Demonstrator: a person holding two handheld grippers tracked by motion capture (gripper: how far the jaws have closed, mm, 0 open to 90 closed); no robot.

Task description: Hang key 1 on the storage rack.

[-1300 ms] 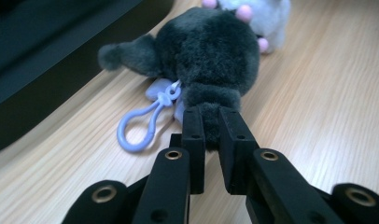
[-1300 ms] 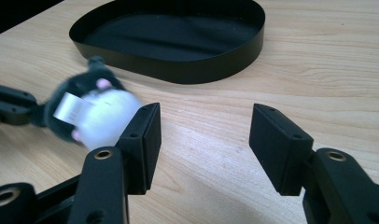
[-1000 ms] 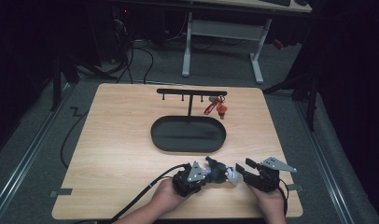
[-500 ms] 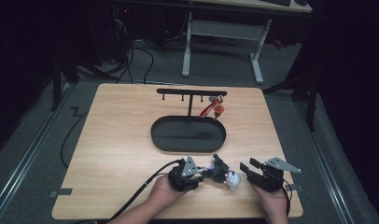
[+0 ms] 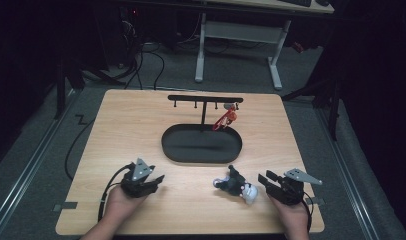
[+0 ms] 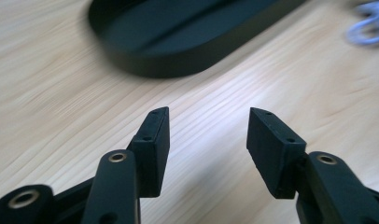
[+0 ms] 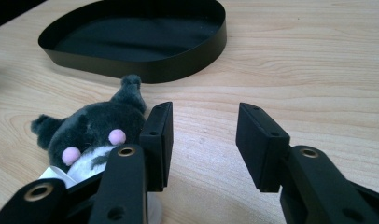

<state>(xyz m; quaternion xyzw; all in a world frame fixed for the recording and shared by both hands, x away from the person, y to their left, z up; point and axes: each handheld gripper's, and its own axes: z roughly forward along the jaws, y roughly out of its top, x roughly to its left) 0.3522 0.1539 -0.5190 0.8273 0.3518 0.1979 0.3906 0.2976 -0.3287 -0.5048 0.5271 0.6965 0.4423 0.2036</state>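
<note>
A small grey and white plush toy (image 5: 234,184) with pink cheeks lies on the wooden table, just left of my right gripper (image 5: 263,179). In the right gripper view the toy (image 7: 94,130) rests against the outside of the left jaw. The right gripper (image 7: 204,121) is open; its jaws have just been closing, with only bare table between them. My left gripper (image 5: 157,181) hovers at the table's front left, well apart from the toy. The left gripper (image 6: 208,126) is open, its jaws have just been opening, and nothing is held.
A black oval tray (image 5: 166,145) sits mid-table, its rim (image 7: 145,65) ahead of the right gripper. Behind it stands a black hook rack (image 5: 205,98) with a red item (image 5: 225,119) hanging from it. A pale blurred thing (image 6: 369,23) shows in the left gripper view.
The left gripper has let go of the plush toy and swung away to the left across the table. The toy now lies on the table by the right gripper, which stayed put.
</note>
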